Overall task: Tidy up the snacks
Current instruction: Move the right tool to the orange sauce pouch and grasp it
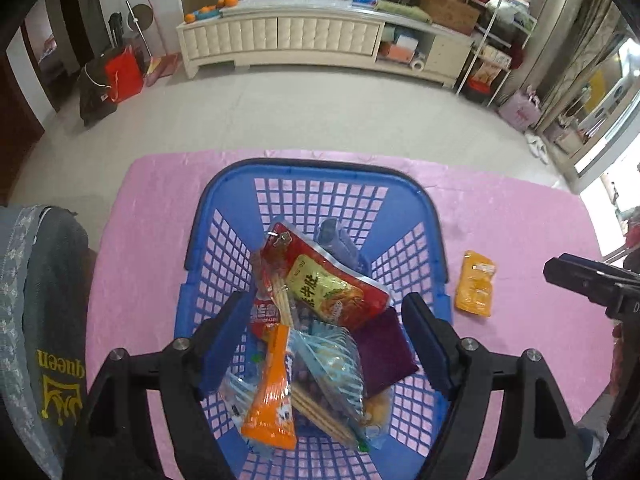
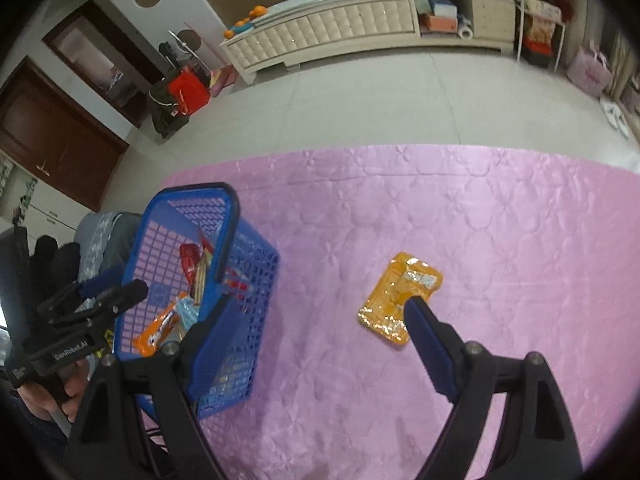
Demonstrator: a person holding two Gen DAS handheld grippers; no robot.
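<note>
- Left hand-held gripper [image 1: 324, 336] poised over a blue basket [image 1: 404, 208], both blue fingers [image 1: 224, 340] spread wide, released, grasping nothing.
- Inside the basket, heaped together: a red packet with a yellow-green label [image 1: 332, 280] on top, an orange wrapper [image 1: 274, 392] nearer the camera, a clear packet with pale blue stripes [image 1: 332, 364] beside it, a dark purple pouch [image 1: 384, 348] to the right, a grey-blue packet [image 1: 340, 240] at the far end.
- Basket set on a pink quilted cloth [image 1: 520, 240] spread over the counter.
- Yellow-orange snack pouch [image 1: 475, 284] lying flat on the cloth, just beside the basket's right wall, outside it.
- Right hand-held gripper [image 2: 316, 312] also released, fingers far apart; right fingertip [image 2: 416, 312] overlapping the near edge of the same pouch [image 2: 394, 292] in the right wrist view, contact impossible to tell; left finger in front of the basket's [image 2: 256, 280] mesh side.
- Beyond the counter: pale tiled floor [image 1: 320, 112], a long cream cabinet [image 1: 304, 40] against the far wall, a red bag [image 1: 126, 72] on the floor to its left.
</note>
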